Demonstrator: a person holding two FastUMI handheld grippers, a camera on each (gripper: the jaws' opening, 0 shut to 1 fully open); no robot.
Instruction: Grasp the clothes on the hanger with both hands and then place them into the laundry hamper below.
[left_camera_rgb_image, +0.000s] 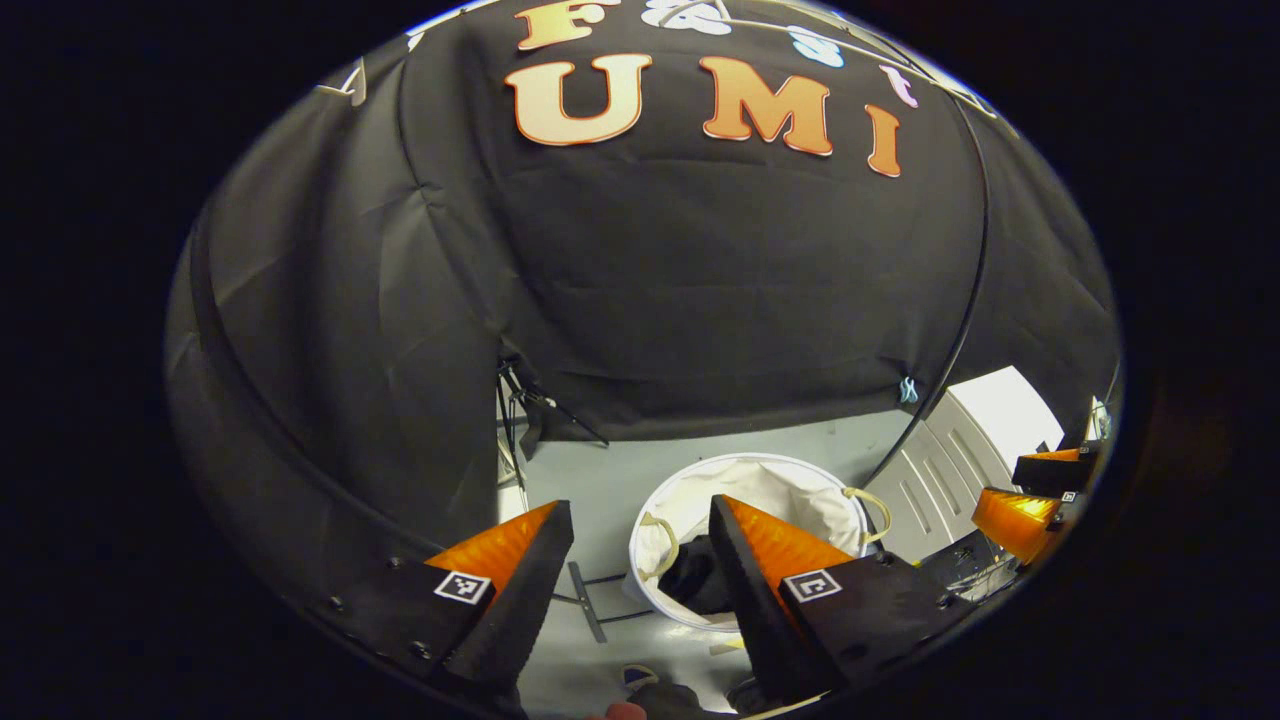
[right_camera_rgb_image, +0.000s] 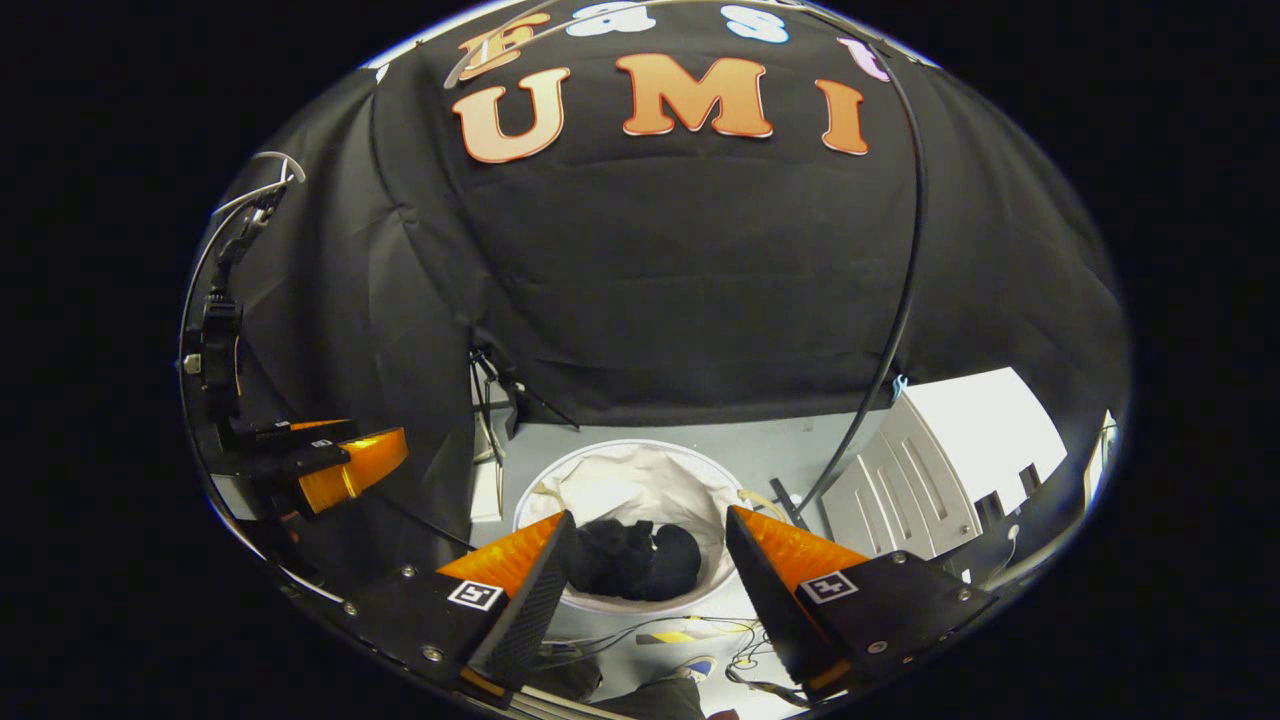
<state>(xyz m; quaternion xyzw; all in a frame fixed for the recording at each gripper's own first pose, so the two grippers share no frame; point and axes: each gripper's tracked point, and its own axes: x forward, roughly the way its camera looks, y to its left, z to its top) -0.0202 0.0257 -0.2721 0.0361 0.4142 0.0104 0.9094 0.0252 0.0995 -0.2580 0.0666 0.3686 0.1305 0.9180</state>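
A round white laundry hamper (left_camera_rgb_image: 800, 478) (right_camera_rgb_image: 560, 480) stands on the grey floor below both grippers. Dark crumpled clothes (right_camera_rgb_image: 635, 560) (left_camera_rgb_image: 695, 578) lie inside it at the bottom. My left gripper (left_camera_rgb_image: 640, 570) hangs open above the hamper's left rim, nothing between its orange-and-black fingers. My right gripper (right_camera_rgb_image: 650, 575) is open too, high over the hamper with the clothes seen in the gap far below. The right gripper (left_camera_rgb_image: 1030, 500) shows at the far right of the left gripper view, and the left gripper (right_camera_rgb_image: 330, 460) at the far left of the right gripper view.
A white slatted cabinet (right_camera_rgb_image: 950, 450) (left_camera_rgb_image: 960, 440) stands right of the hamper. A black pole (right_camera_rgb_image: 905, 260) curves down beside it. A tripod's legs (left_camera_rgb_image: 535, 405) stand behind the hamper on the left. Cables (right_camera_rgb_image: 690, 635) and a black floor bracket (left_camera_rgb_image: 588, 600) lie near the hamper.
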